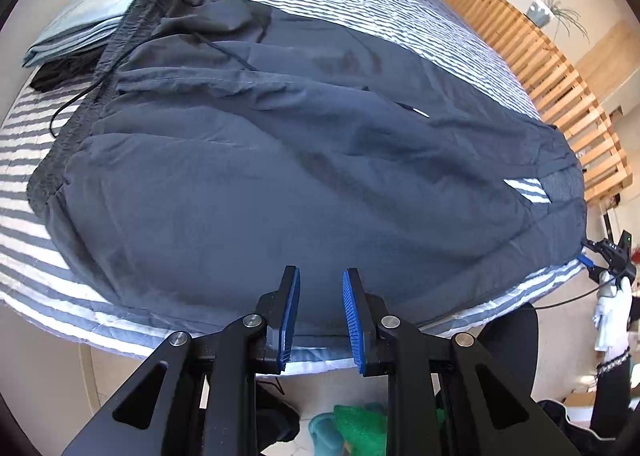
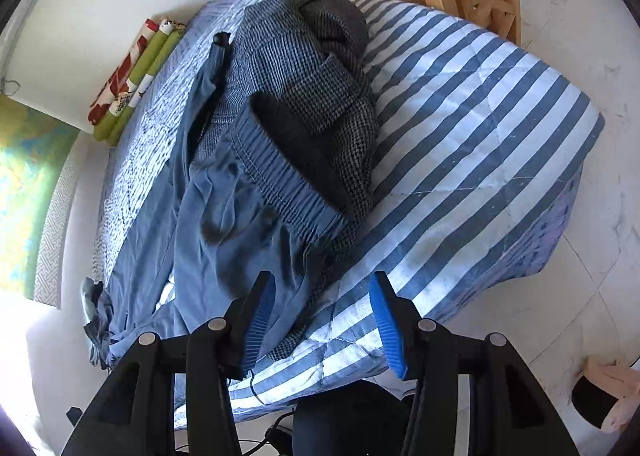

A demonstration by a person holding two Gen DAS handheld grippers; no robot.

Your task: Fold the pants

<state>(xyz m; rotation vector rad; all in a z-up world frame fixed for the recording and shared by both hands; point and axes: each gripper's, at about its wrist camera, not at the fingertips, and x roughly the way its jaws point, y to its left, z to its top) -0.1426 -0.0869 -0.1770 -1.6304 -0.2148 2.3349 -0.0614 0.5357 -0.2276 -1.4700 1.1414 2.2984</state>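
This is a home bedroom: a bed covered by a blue-and-white striped quilt (image 2: 460, 104) fills both views, with a folded pale blue blanket (image 1: 96, 12) at its far left, a slatted wooden bed frame (image 1: 560, 72) leaning on the right wall, potted plants (image 1: 540, 12) above it, and floral cushions (image 2: 132, 84) at the far edge

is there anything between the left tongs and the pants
Nothing visible does. The left tongs are open and hang just over the near edge of the dark blue pants, which lie spread on the striped bed cover. No other item sits in that gap.
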